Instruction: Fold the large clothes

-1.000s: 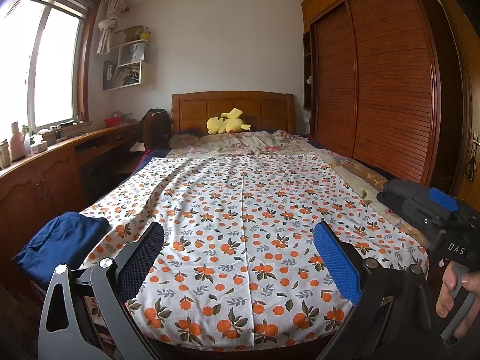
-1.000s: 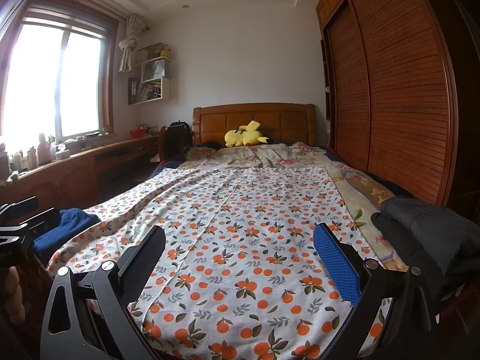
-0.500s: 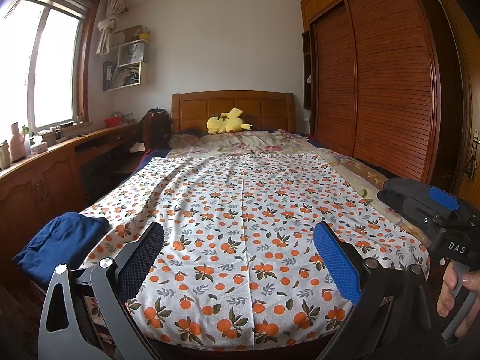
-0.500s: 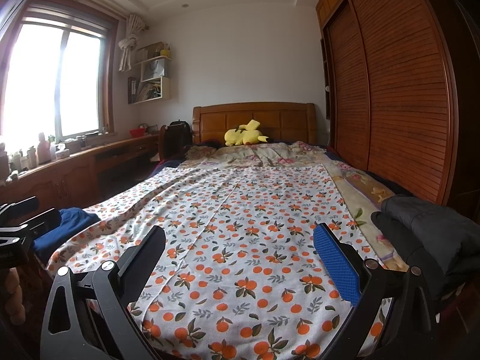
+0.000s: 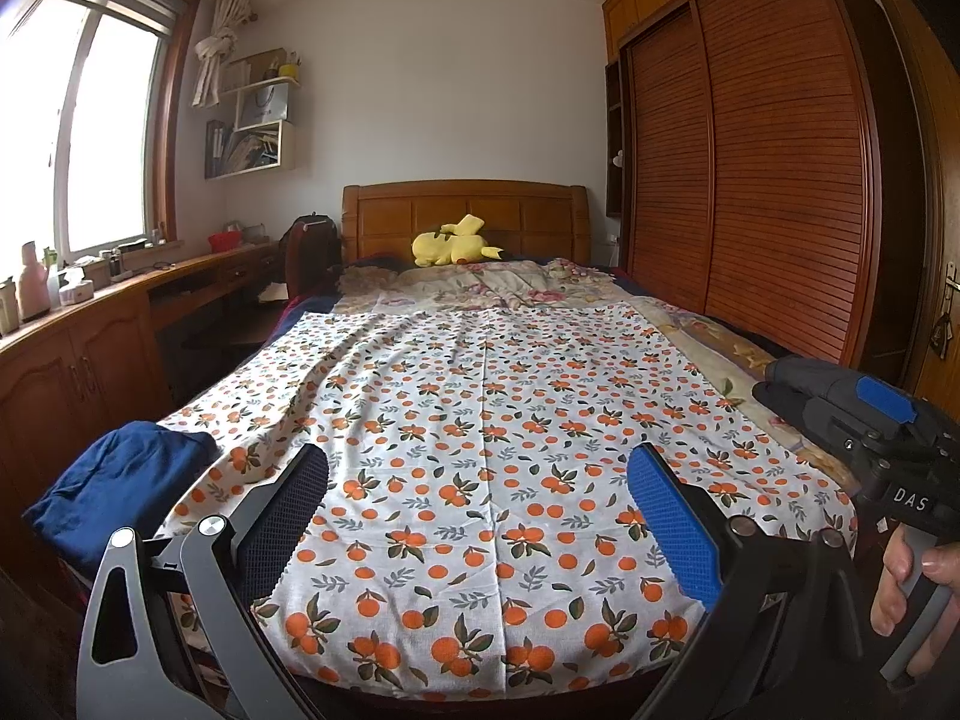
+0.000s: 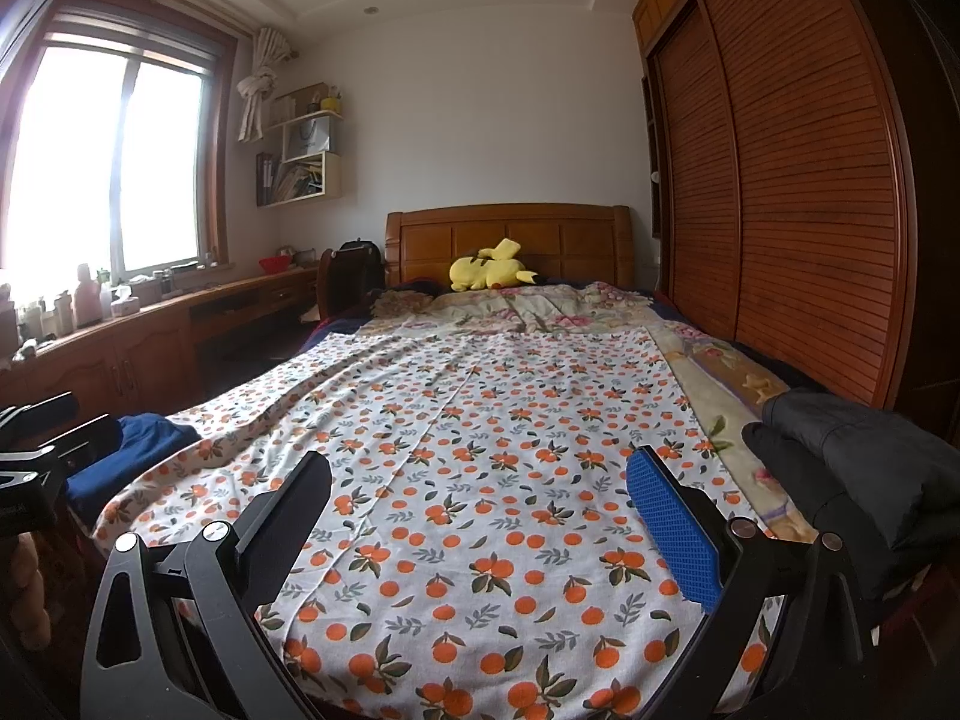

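A large white cloth with an orange-fruit print (image 5: 480, 420) lies spread flat over the bed and also fills the right wrist view (image 6: 480, 480). My left gripper (image 5: 477, 516) is open and empty, held above the cloth's near edge. My right gripper (image 6: 480, 516) is open and empty, above the same edge further right. The right gripper's body and the hand on it show at the right of the left wrist view (image 5: 888, 480). The left gripper's body shows at the left edge of the right wrist view (image 6: 30, 450).
A folded blue garment (image 5: 120, 480) lies at the bed's near left corner. A dark jacket (image 6: 858, 468) lies at the near right. A yellow plush toy (image 5: 453, 240) sits by the headboard. A wooden desk (image 5: 90, 324) runs along the left, a wardrobe (image 5: 750, 180) along the right.
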Available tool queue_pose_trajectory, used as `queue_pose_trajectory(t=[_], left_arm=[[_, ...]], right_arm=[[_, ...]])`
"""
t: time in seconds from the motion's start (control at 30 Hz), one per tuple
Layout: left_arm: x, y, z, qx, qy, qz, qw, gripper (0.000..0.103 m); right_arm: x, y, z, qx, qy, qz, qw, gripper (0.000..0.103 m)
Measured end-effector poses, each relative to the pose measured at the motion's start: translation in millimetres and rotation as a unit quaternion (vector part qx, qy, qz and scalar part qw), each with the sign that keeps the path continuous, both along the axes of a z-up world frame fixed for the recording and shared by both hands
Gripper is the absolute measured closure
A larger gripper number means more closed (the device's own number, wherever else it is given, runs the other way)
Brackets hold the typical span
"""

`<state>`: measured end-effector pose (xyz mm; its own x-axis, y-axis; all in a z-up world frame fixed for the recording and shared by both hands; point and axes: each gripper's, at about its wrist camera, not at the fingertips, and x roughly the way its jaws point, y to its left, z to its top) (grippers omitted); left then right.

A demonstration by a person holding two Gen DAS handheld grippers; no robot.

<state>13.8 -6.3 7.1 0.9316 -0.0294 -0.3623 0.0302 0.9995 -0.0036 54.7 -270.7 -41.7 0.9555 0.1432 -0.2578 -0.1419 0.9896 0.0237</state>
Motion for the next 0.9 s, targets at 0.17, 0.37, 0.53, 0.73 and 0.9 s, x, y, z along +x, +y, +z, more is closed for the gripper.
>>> queue_pose_trajectory(t=[0.17, 0.37, 0.53, 0.73, 0.9], left_arm=[[0.2, 0.0, 0.5, 0.0, 0.0, 0.0, 1.0, 0.003], [0.3, 0.2, 0.7, 0.0, 0.0, 0.0, 1.0, 0.003], [0.1, 0.3, -0.3, 0.0, 0.001, 0.0, 1.0, 0.003], [0.3, 0.2, 0.6, 0.0, 0.0, 0.0, 1.0, 0.003], [0.6, 0.1, 1.1, 0.0, 0.001, 0.0, 1.0, 0.003]], right_arm=[[-0.3, 0.5, -1.1, 0.0, 0.001, 0.0, 1.0, 0.008], [0.4, -0.1, -0.4, 0.0, 0.001, 0.0, 1.0, 0.008], [0.3, 0.2, -0.3, 0.0, 0.001, 0.0, 1.0, 0.008], [-0.5, -0.2, -2.9, 0.0, 0.002, 0.001, 1.0, 0.008], [-0.1, -0.2, -2.4, 0.0, 0.002, 0.001, 1.0, 0.008]])
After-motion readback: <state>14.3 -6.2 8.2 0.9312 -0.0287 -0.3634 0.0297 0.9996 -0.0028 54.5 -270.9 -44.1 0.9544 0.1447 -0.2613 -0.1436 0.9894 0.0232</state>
